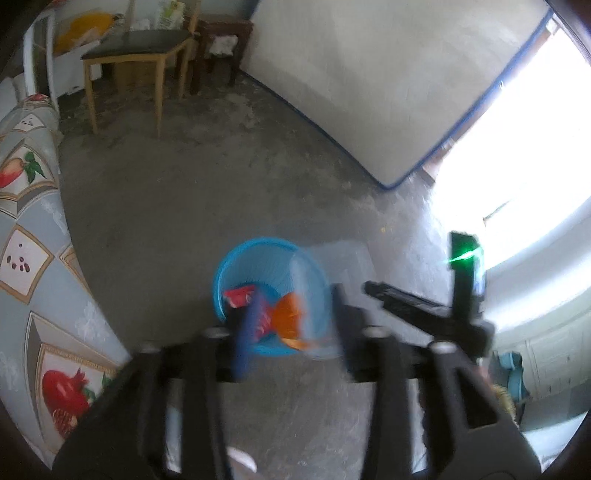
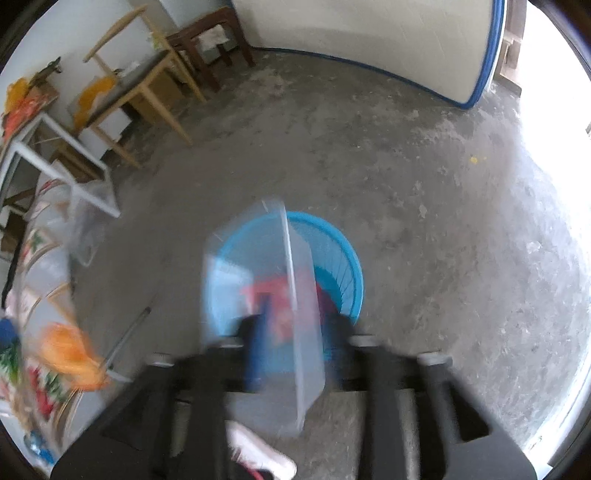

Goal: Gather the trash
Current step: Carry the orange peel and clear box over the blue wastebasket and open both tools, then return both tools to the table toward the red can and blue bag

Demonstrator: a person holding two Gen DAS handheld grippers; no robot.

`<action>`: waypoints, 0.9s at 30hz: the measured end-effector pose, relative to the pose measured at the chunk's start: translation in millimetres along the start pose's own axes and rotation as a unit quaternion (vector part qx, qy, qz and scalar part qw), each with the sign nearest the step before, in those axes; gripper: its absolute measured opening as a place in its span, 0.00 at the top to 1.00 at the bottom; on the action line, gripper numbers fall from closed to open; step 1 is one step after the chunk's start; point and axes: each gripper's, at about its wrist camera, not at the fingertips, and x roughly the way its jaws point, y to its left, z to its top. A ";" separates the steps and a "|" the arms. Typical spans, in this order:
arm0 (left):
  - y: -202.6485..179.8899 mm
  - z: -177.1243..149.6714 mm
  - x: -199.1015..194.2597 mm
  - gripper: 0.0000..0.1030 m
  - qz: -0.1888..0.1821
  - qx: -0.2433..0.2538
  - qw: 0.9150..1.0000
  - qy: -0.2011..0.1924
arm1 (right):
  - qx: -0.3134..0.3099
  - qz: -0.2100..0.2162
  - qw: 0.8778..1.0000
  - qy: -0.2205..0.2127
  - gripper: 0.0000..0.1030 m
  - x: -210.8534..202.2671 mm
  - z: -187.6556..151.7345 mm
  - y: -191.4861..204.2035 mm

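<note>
A round blue bin [image 1: 236, 266] stands on the concrete floor with a red wrapper [image 1: 239, 297] inside. My left gripper [image 1: 293, 306] hangs over it, jaws apart, and a blurred orange wrapper [image 1: 290, 317] sits loose between the fingers without being pinched. In the right wrist view my right gripper [image 2: 297, 321] is also over the bin [image 2: 332, 236], jaws apart. A clear plastic container [image 2: 258, 258] stands on edge between its fingers, blurred, with gaps to both pads. The right gripper's black frame [image 1: 443, 317] shows at the right of the left wrist view.
A table with a fruit-print cloth [image 1: 29, 258] is at the left. A wooden chair [image 1: 136, 48], a dark stool [image 1: 221, 33] and a mattress [image 1: 369, 92] against the wall stand at the back. A white shoe [image 2: 258, 458] is below the grippers. A bright doorway lies to the right.
</note>
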 end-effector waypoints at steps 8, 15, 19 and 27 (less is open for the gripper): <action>8.2 -28.4 -59.9 0.51 0.003 0.006 0.999 -0.053 | 0.015 -0.042 0.998 -0.043 0.52 -5.7 -24.6 -26.6; 4.2 -61.5 -123.4 0.46 0.023 0.032 0.994 -0.100 | 0.017 -0.037 0.997 -0.072 0.52 -48.4 -56.2 -35.1; 8.1 -91.7 -160.1 0.42 0.026 0.034 0.993 -0.109 | 0.004 -0.017 0.997 -0.075 0.52 -73.6 -70.5 -26.1; 18.7 -171.2 -230.9 0.27 0.077 0.045 0.986 -0.141 | -0.089 0.097 0.986 -0.098 0.42 -144.9 -98.3 47.1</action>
